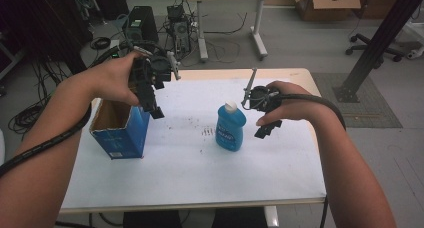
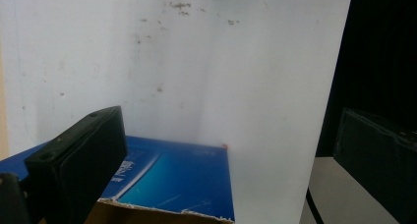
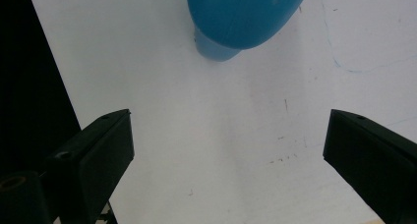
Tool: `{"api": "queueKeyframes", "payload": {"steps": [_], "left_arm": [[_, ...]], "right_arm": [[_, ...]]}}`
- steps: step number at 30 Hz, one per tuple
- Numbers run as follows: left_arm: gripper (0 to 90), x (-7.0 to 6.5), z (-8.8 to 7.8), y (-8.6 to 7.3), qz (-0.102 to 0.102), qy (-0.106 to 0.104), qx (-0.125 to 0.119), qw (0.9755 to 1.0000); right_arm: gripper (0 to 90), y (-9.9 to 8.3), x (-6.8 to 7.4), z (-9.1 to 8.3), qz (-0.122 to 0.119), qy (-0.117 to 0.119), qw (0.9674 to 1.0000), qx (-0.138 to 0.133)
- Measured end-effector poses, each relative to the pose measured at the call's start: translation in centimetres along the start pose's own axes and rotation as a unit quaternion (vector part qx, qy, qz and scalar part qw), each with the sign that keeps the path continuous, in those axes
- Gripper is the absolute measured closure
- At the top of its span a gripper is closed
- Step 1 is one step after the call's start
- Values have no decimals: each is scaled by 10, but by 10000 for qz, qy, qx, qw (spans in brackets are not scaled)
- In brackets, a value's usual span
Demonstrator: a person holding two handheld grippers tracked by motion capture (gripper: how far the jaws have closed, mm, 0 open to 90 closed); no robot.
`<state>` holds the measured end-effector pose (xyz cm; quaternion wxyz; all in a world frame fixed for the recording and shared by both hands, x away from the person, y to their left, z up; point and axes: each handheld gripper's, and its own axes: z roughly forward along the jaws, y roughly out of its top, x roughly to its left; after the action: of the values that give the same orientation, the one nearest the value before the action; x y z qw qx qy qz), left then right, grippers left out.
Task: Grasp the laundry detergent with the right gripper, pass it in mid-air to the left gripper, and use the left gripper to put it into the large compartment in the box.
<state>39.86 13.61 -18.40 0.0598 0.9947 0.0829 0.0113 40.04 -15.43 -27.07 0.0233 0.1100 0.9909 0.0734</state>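
High view: the blue bottle [image 1: 230, 126] stands upright at the centre of the white worktop [image 1: 200, 178]. The right gripper [image 1: 267, 128] hangs just beside it at 3 o'clock. The left gripper [image 1: 155, 110] hangs over the open blue box [image 1: 120, 133], at 9 o'clock of the bottle.

Left gripper view: jaws spread, nothing between; box [image 2: 187, 177] below.

Right gripper view: jaws spread, nothing between; bottle [image 3: 246, 13] at 12 o'clock.
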Motion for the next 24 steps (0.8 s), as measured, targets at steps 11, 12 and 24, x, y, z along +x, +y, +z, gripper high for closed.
{"api": "queueKeyframes", "payload": {"steps": [11,12,24], "left_arm": [[2,1,7,2,72,-76,-6,9999],[2,1,7,3,80,-70,23,9999],[2,-4,9,5,143,-82,41,9999]], "right_arm": [[46,-2,-3,2,40,29,10000,-30],[46,-2,-3,2,56,22,10000,-30],[47,-5,-1,7,52,33,10000,-78]]}}
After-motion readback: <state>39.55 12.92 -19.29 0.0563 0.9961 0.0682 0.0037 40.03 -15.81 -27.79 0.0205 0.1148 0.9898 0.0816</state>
